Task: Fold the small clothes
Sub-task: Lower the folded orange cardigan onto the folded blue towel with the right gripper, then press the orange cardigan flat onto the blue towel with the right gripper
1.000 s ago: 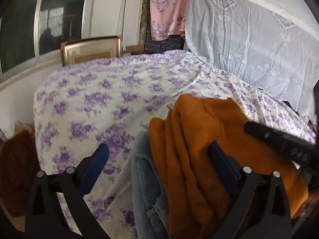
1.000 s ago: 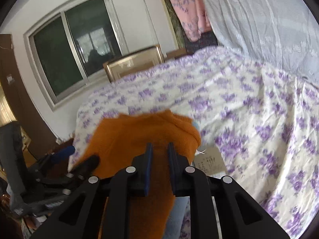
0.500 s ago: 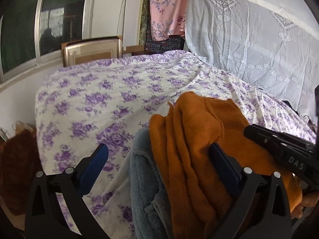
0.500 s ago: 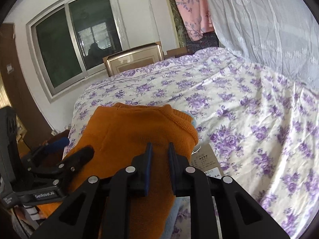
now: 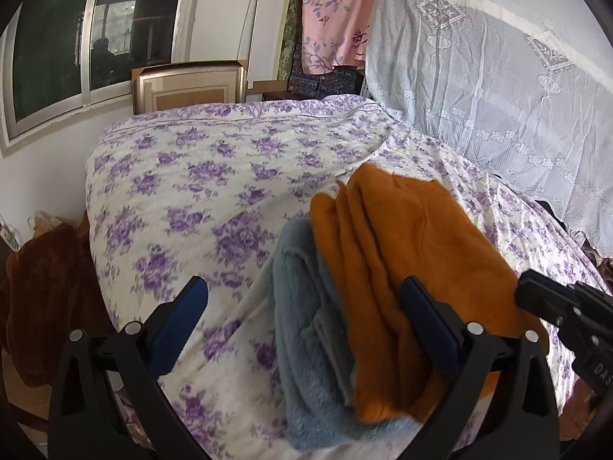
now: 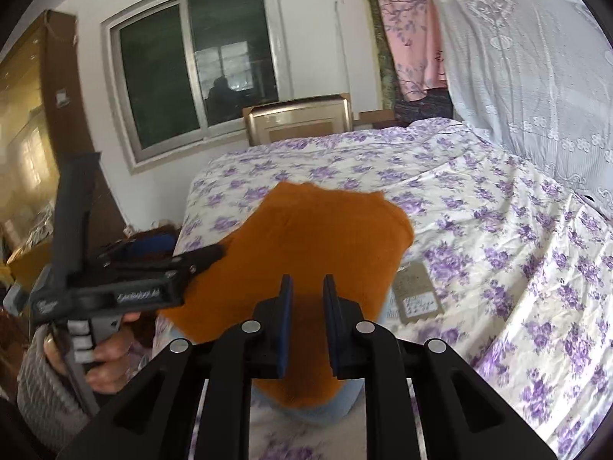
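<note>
A folded orange knit garment [image 5: 413, 253] lies on top of a folded blue-grey fleece garment [image 5: 310, 329] on the bed. My left gripper [image 5: 302, 318] is open, its blue pads wide apart around the near edge of the stack. In the right wrist view the orange garment [image 6: 306, 253] lies in front of my right gripper [image 6: 307, 299], whose blue pads stand a small gap apart with nothing between them. The fleece [image 6: 345, 402] peeks out beneath. The left gripper's body [image 6: 126, 287] shows at the left, its tip against the orange edge.
The bed has a white sheet with purple flowers [image 5: 199, 176]. A paper tag [image 6: 415, 295] lies on the sheet right of the stack. A white lace curtain [image 5: 498, 88] hangs at right. A brown garment [image 5: 42, 299] lies left of the bed. A framed headboard [image 6: 299, 122] stands beyond.
The stack has come down onto the bed. My right gripper's pads have parted slightly and let go of the orange garment. The left gripper stays open around the stack's edge.
</note>
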Tool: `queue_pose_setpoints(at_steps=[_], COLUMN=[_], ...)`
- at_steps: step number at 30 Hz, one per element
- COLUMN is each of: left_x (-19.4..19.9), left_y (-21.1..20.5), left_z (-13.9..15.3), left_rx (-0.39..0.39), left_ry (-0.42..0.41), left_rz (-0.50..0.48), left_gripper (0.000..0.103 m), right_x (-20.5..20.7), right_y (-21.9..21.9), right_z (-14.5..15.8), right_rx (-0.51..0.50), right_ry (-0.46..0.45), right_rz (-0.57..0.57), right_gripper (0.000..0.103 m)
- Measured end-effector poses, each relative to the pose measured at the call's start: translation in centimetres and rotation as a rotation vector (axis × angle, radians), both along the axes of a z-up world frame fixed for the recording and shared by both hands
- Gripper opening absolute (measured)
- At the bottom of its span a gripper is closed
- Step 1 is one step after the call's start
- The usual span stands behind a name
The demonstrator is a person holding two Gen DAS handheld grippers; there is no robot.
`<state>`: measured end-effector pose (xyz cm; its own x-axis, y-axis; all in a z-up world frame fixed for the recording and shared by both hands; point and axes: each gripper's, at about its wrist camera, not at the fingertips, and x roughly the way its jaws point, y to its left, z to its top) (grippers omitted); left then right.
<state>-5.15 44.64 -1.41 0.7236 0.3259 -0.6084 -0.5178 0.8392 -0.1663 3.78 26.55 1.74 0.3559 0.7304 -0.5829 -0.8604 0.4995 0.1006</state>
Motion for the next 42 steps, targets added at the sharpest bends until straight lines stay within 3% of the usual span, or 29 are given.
queue_pose_setpoints(at_steps=[6, 8, 14, 18, 24, 30, 34, 36, 38, 42], left_x=[-0.2, 0.3, 0.2, -0.6, -1.5, 2.3, 5.4, 6.1, 5.6, 5.2], left_y=[-0.9, -1.3, -1.1, -2.0, -4.0, -3.6, -3.1, -2.9, -2.8, -3.1], left_z=[-1.3, -1.9, -1.9, 0.1, 2.6, 4.6, 2.1, 0.4, -0.4, -0.4], left_rx=[-0.001, 0.032, 0.025, 0.079, 0.115, 0.115, 0.122, 0.117, 0.096, 0.107], left_ry=[0.009, 0.029, 0.037, 0.007, -0.046, -0.016, 0.106, 0.146, 0.107, 0.107], left_rz=[-0.047, -0.042, -0.037, -0.005, -0.068, -0.067, -0.038, -0.039, -0.04, -0.029], left_gripper=[0.099, 0.099, 0.099, 0.099, 0.099, 0.099, 0.099, 0.099, 0.099, 0.099], right_x=[-0.1, -0.3, -0.4, -0.3, 0.7, 2.8, 3.7, 3.5, 3.1, 3.1], right_y=[-0.2, 0.0, 0.0, -0.6, -2.1, -0.1, 1.1, 1.3, 1.2, 1.1], right_z=[-2.6, -2.8, -2.6, -1.2, 0.5, 0.6, -1.1, -2.0, -2.4, -2.4], right_rx=[-0.033, -0.036, -0.034, -0.006, 0.066, 0.07, 0.037, 0.022, 0.021, 0.026], right_ry=[-0.001, -0.013, -0.012, -0.003, 0.042, 0.064, 0.125, 0.102, 0.078, 0.097], right_rz=[-0.019, -0.022, -0.012, -0.01, -0.039, -0.067, -0.058, -0.06, -0.053, -0.054], right_gripper=[0.017, 0.017, 0.017, 0.017, 0.016, 0.017, 0.017, 0.017, 0.017, 0.017])
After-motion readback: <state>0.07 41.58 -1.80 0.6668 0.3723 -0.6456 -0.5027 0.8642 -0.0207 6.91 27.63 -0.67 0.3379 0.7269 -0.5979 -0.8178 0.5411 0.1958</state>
